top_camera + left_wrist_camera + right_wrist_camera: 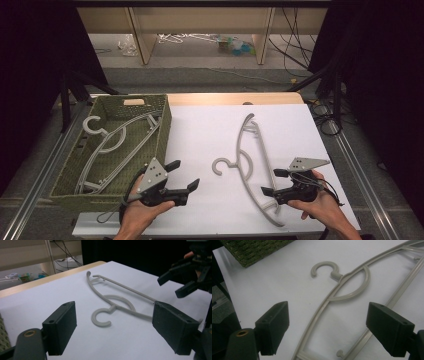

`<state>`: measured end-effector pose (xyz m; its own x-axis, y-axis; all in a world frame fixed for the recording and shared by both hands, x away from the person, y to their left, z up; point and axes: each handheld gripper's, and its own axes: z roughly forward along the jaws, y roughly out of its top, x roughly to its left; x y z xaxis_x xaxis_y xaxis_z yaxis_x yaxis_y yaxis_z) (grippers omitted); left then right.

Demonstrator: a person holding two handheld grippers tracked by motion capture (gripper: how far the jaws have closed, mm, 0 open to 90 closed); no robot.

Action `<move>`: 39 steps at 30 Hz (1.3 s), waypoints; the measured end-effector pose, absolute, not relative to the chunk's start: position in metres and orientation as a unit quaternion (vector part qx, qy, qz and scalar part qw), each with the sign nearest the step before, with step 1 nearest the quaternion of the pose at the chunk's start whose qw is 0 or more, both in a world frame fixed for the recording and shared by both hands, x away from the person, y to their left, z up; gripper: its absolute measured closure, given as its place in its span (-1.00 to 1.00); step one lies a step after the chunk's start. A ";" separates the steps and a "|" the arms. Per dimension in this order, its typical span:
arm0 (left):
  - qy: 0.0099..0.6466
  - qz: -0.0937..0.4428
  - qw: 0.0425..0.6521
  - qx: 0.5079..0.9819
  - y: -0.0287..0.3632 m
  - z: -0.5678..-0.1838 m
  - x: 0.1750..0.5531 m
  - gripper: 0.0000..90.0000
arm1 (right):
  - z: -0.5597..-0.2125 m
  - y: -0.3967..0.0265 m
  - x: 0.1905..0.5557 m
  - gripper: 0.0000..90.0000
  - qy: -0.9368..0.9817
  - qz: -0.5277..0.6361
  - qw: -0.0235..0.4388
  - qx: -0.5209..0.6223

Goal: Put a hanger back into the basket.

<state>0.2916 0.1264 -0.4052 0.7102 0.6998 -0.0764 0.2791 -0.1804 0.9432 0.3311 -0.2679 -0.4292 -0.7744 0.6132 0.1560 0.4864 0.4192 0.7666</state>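
A grey plastic hanger [250, 165] lies flat on the white table top [210, 140], hook pointing left. In the left gripper view the hanger [112, 302] lies beyond the open jaws, hook nearest. My left gripper [182, 176] is open and holds nothing, just right of the basket's near corner and left of the hook. My right gripper [272, 181] is open at the hanger's near end, jaws either side of its arm without touching; the right gripper view shows the hanger [342, 290] between the wide jaws. Another grey hanger [112, 145] lies inside the green woven basket [162, 125].
The basket fills the table's left side. A wooden strip [235, 98] runs along the far edge of the table. Beyond it stand shelf legs with cables and small items on the floor. Metal rails flank the table on both sides.
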 end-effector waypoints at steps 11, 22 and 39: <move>0.315 0.183 0.541 0.758 0.114 -0.431 0.285 -0.59 | -0.436 -0.252 0.329 -0.57 0.852 0.405 0.085 0.321; 0.312 0.177 0.534 0.766 0.112 -0.437 0.286 -0.59 | -0.455 -0.219 0.338 -0.45 0.886 0.322 0.074 0.326; 0.312 0.171 0.537 0.764 0.113 -0.437 0.287 -0.58 | -0.470 -0.188 0.356 -0.17 0.916 0.226 0.071 0.325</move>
